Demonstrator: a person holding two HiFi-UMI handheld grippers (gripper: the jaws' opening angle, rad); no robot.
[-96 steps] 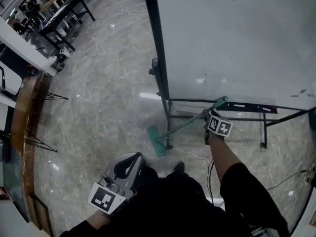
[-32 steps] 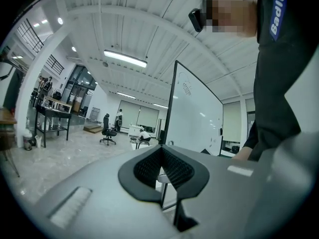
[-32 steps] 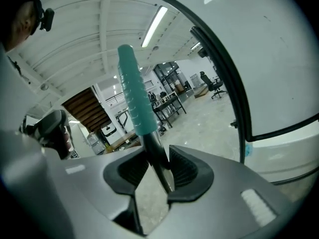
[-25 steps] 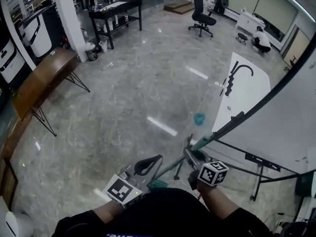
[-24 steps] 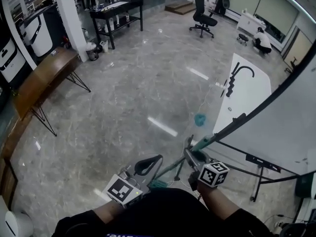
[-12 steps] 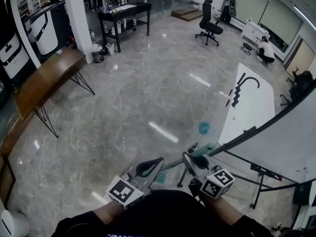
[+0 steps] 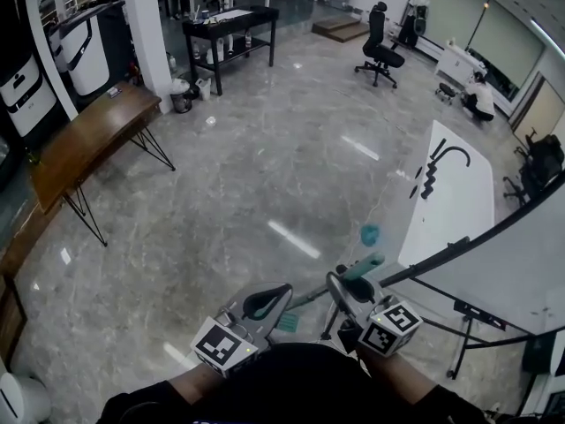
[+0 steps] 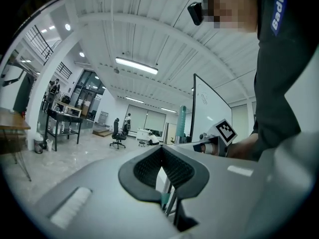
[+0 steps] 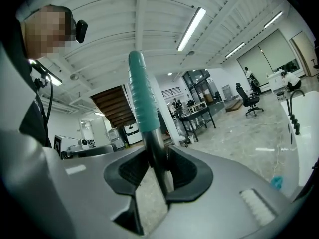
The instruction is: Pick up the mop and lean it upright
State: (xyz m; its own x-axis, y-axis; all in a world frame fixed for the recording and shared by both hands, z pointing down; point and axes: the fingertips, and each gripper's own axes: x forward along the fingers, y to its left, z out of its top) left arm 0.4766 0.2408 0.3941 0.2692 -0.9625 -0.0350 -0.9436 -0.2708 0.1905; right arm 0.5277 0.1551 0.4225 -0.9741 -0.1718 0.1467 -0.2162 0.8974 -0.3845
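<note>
In the head view, the mop is held slanted in front of the body, above the floor and near a whiteboard. Its teal grip is uppermost. A small teal patch low on the shaft is probably its head, though too little is shown. The right tool is clenched on the shaft, and the left tool is carried just beside it.

In the left gripper view, the pads are seen pressed together at their tips, with nothing gripped.

In the right gripper view, the dark shaft is clamped between both pads just below the grip, which stands upright.
</note>
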